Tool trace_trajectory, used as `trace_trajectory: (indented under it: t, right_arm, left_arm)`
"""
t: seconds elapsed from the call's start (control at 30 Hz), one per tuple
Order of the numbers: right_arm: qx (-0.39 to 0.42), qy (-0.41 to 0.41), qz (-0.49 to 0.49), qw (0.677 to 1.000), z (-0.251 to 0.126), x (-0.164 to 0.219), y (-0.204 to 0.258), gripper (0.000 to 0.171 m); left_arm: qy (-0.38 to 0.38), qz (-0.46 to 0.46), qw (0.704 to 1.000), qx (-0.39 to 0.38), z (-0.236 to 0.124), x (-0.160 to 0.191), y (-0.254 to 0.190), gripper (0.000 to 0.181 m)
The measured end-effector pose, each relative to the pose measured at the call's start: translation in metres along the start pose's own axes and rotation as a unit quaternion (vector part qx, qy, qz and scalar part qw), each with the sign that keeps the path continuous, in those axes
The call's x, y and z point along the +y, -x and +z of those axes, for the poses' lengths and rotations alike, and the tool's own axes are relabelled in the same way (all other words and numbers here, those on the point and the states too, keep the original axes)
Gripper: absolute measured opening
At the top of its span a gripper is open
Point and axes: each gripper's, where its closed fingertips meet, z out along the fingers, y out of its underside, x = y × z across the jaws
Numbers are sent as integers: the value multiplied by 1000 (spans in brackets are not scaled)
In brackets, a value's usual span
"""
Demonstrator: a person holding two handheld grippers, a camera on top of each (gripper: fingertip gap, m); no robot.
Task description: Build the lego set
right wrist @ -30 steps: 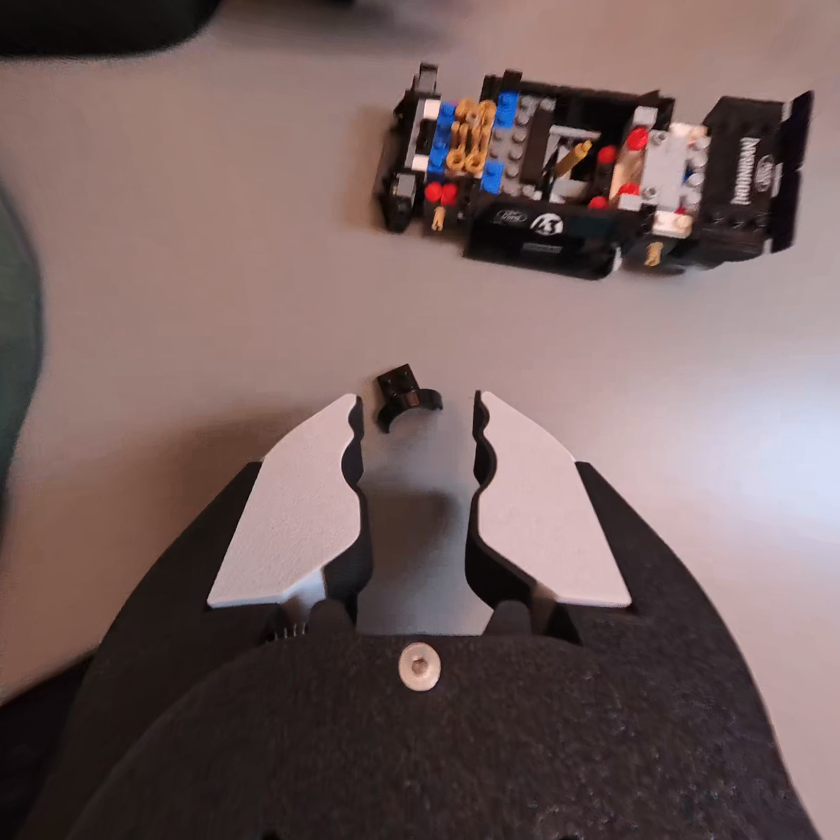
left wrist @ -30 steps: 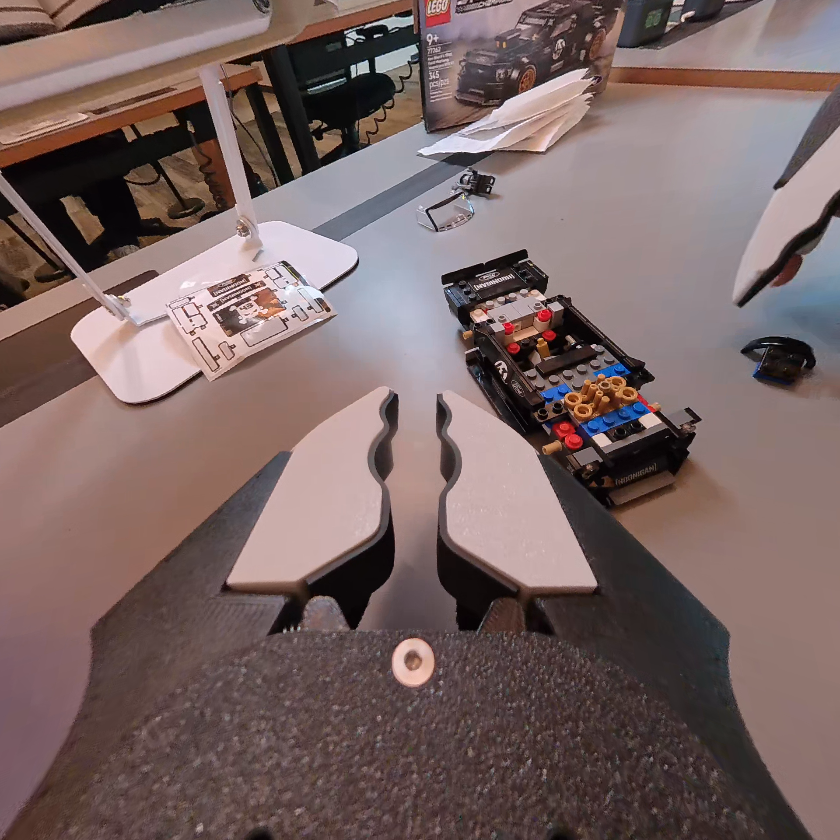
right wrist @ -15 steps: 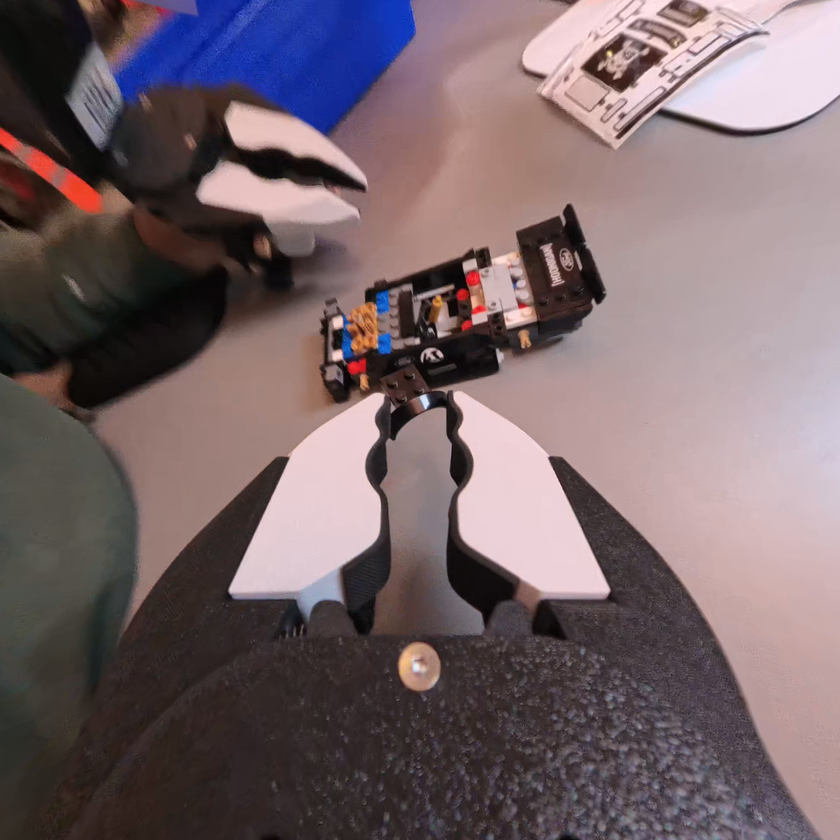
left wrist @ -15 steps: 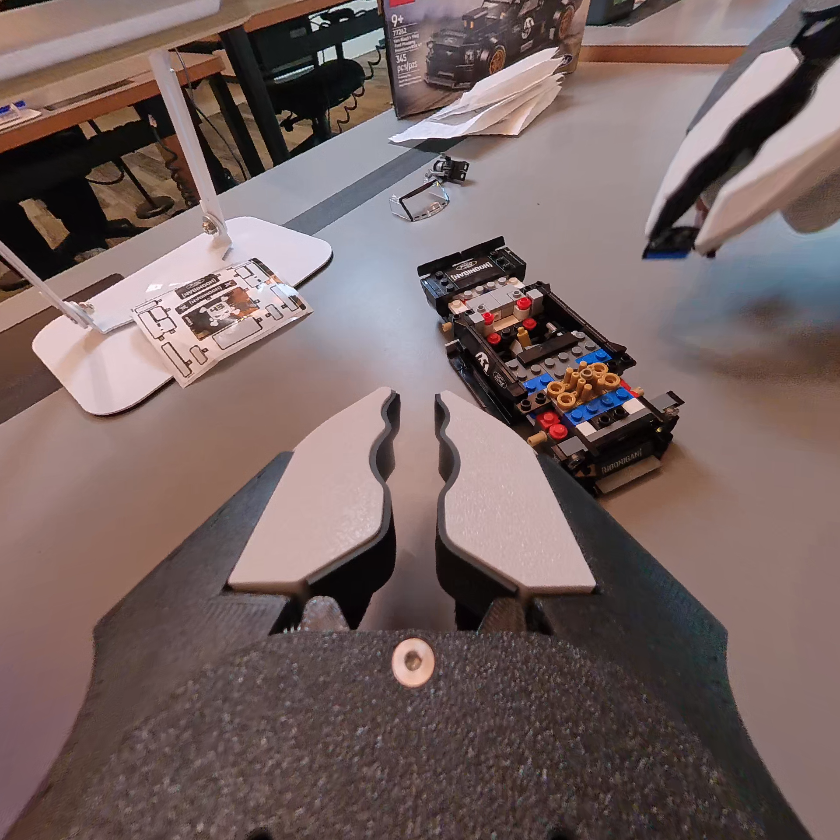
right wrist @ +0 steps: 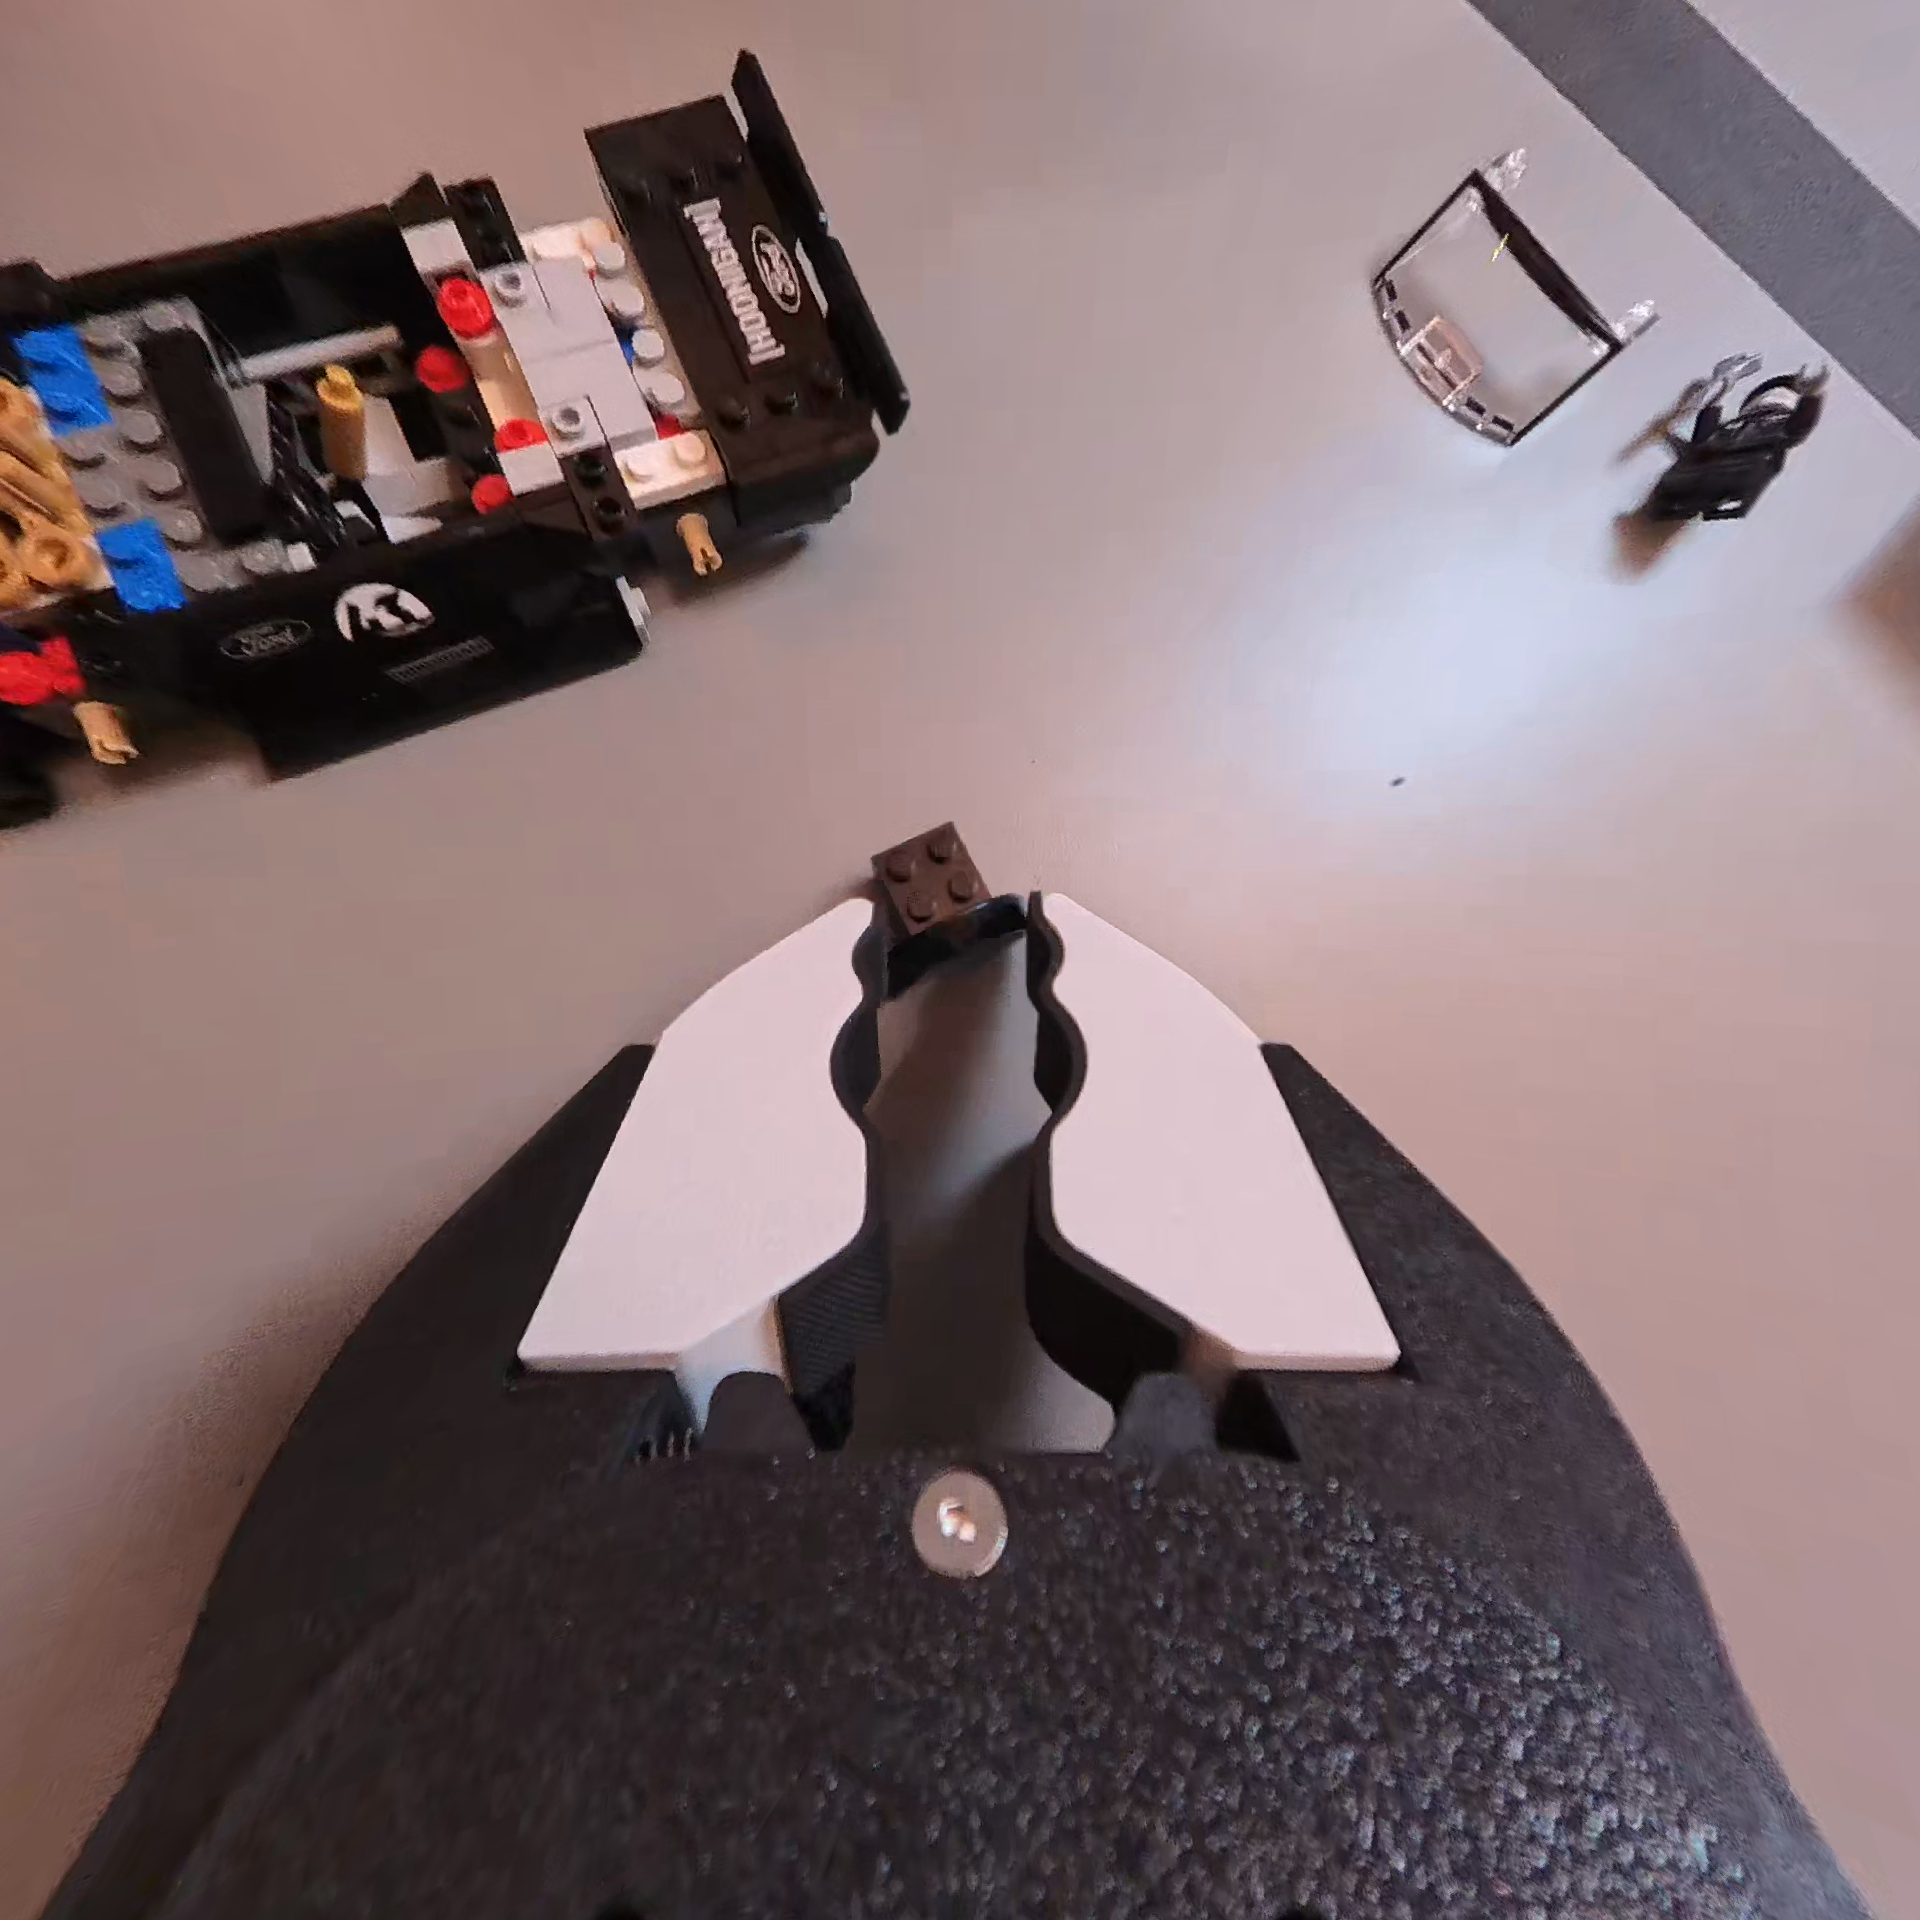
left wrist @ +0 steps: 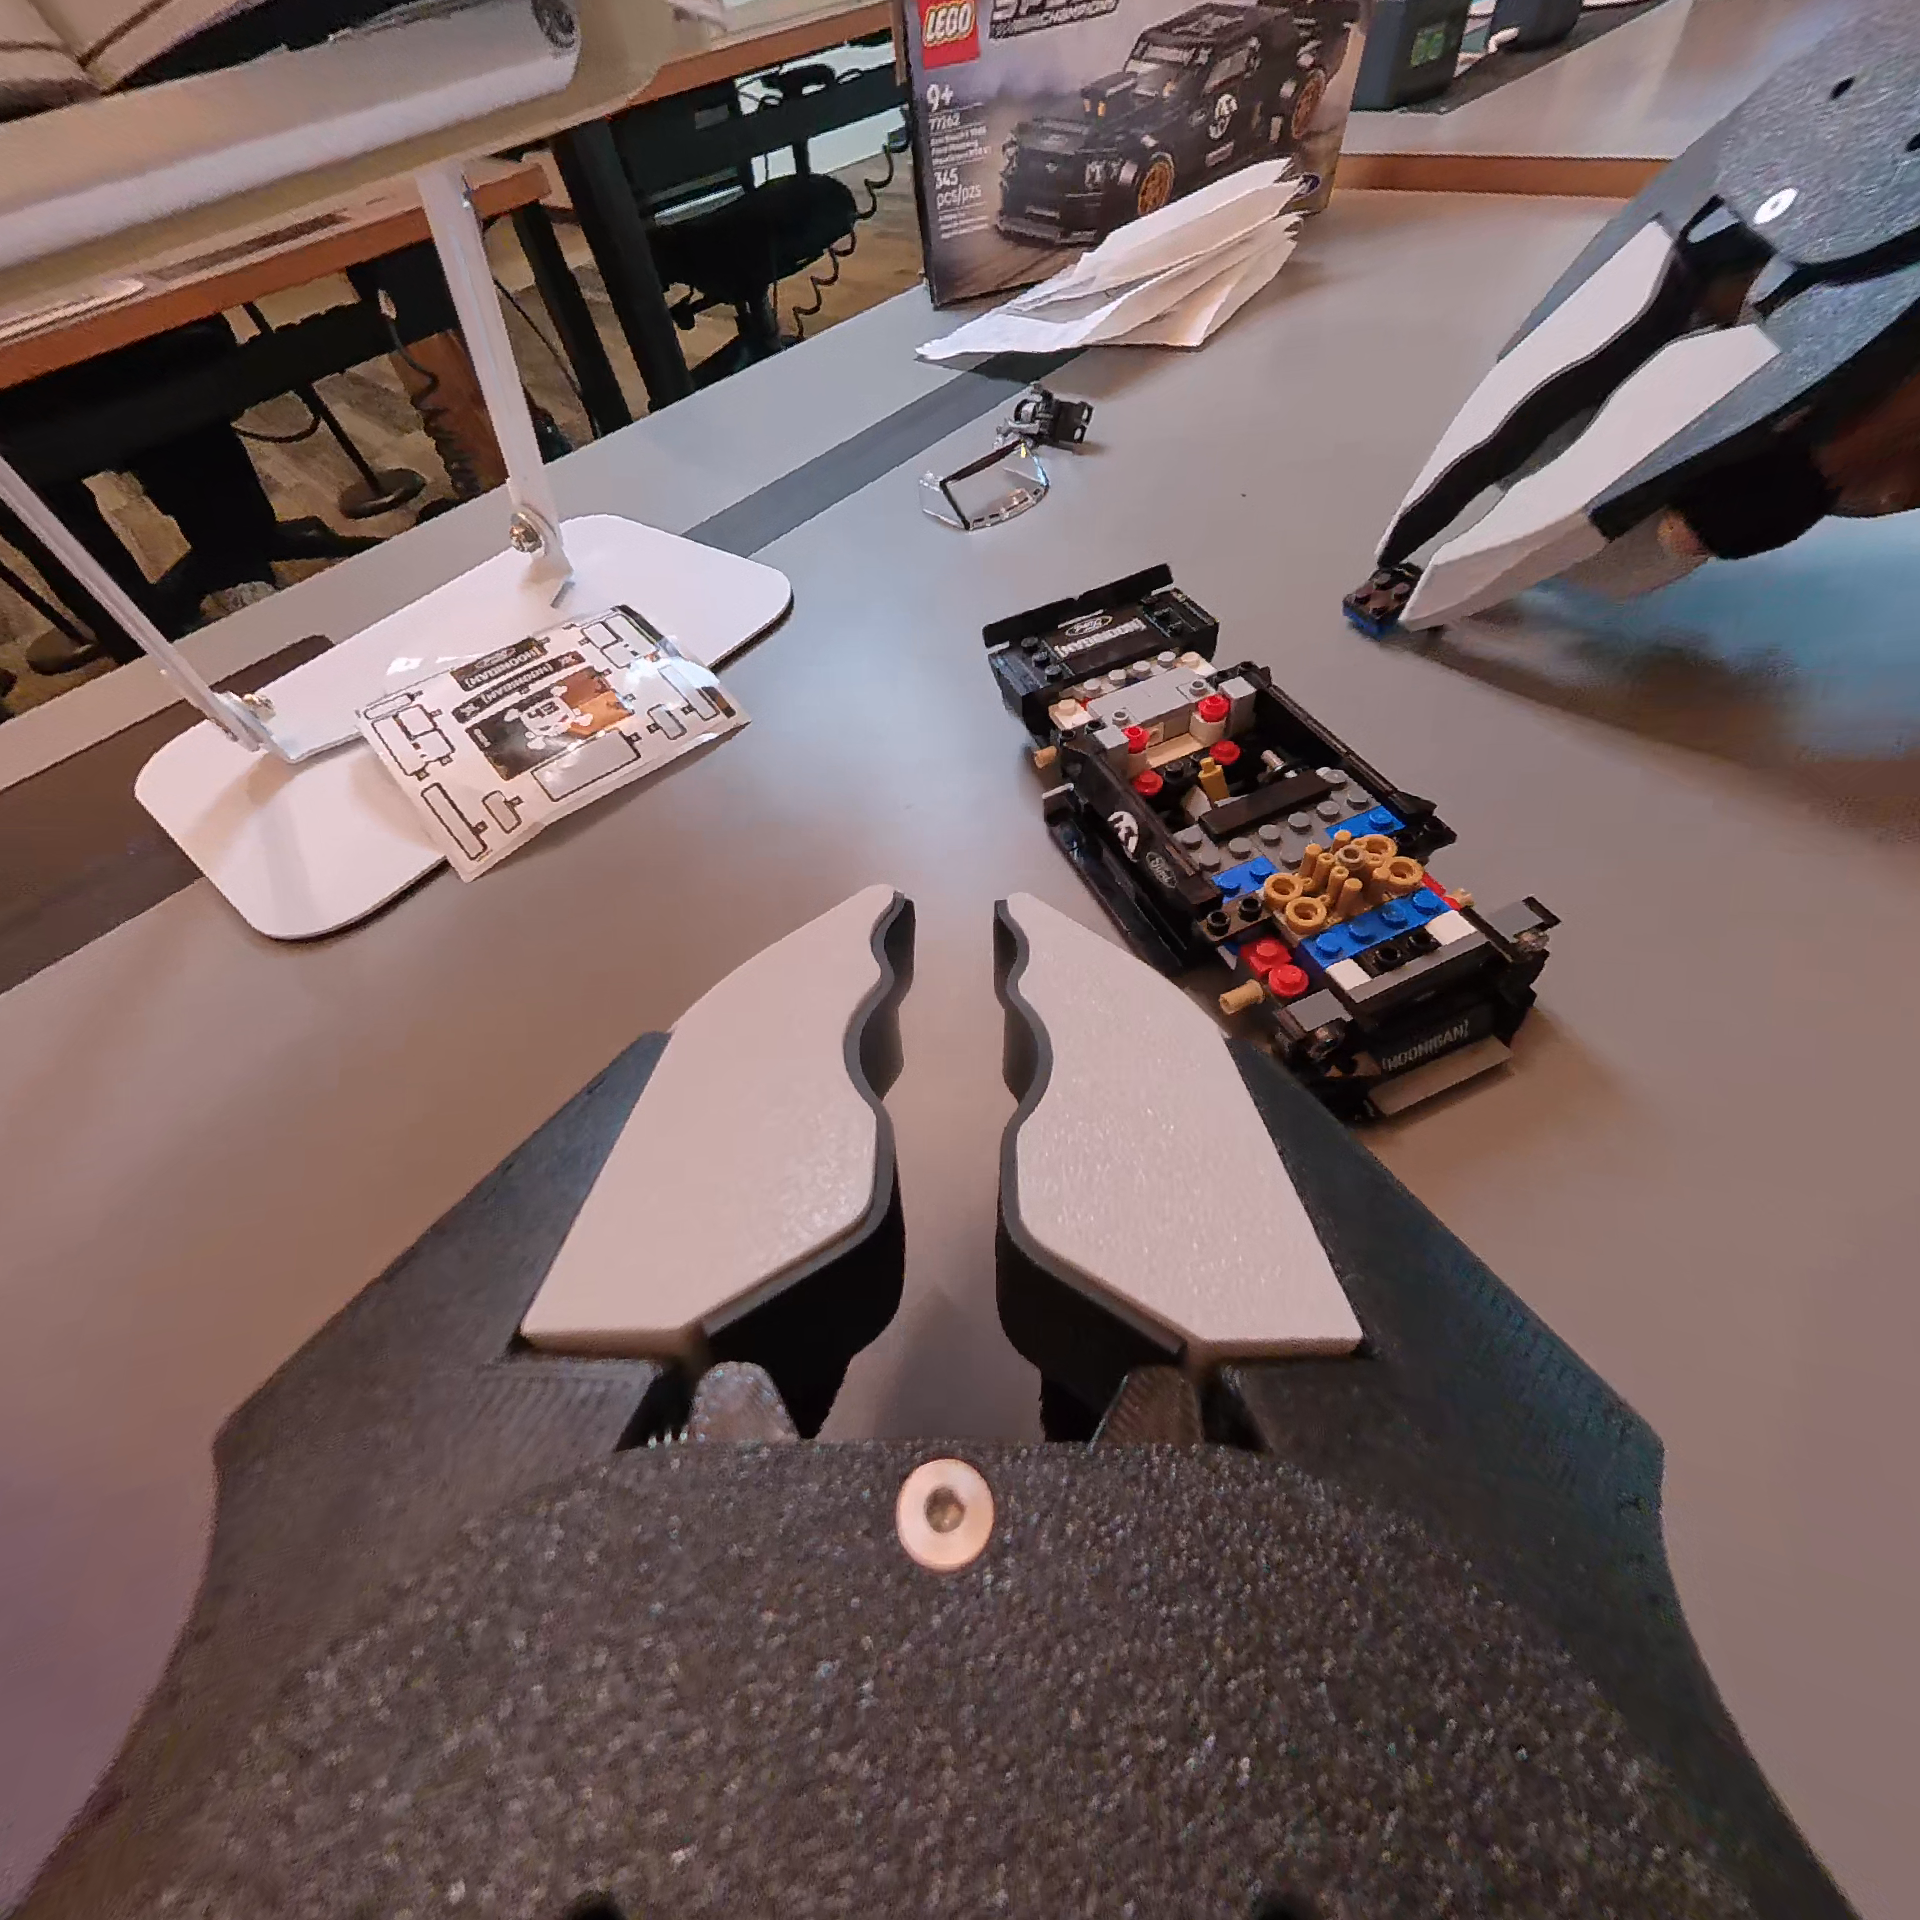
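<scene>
1. Right claw (right wrist: 951,909) is closed on a small black piece (right wrist: 932,871), pinching its curved arch between the tips while its studded block sticks out past them. In the left wrist view this claw (left wrist: 1397,603) has its tips down at the grey table (left wrist: 416,1091), to the right of the car; whether the piece touches the table I cannot tell.
2. Left claw (left wrist: 954,920) hangs over the table with a narrow gap between its fingers and nothing in it.
3. Just beyond it to the right lies the half-built car (left wrist: 1262,842), flat on the table, roof off, studs showing.
4. My judgement: the piece is light, stiff and smooth, so it could twist or pop out of a tip pinch. Holding it by the arch sides seems sound, since that leaves the block free to press onto studs.
5. The car is probably light enough to slide when pressed, so the empty claw could steady its black side wall.
6. To the left sits a sticker sheet (left wrist: 551,727) on a white stand base (left wrist: 312,852).
7. Farther off lie a clear windscreen (left wrist: 982,494) and a small dark piece (left wrist: 1049,416), then paper bags (left wrist: 1132,291) and the set's box (left wrist: 1122,135).
</scene>
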Motion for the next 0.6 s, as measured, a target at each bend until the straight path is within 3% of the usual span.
trace_trajectory:
  t: [0.13,0.23,0.3,0.37,0.47,0.57,0.6]
  right_arm:
    - [8,-6,-8,1000,-4,-1,-1,39]
    - [1,-97,21,995,-27,-27,-11,45]
    - [-5,-170,40,985,-50,-46,-19,48]
    - [-7,-218,55,974,-68,-54,-27,48]
    - [5,-249,68,966,-77,-47,-36,42]
    - [0,-272,80,959,-79,-42,-38,0]
    - [-6,-279,86,956,-81,-43,-37,0]
  left_arm:
    - [-29,-1,1000,8,-12,-21,-10,18]
    - [-95,-2,995,-17,-48,-68,-3,22]
    - [-143,-6,984,-102,-95,-101,38,19]
    - [-147,-42,966,-207,-149,-110,102,16]
    - [-55,-110,947,-298,-204,-76,197,30]
    - [61,-161,925,-340,-225,-21,265,34]
    - [93,-171,923,-333,-221,-6,276,35]
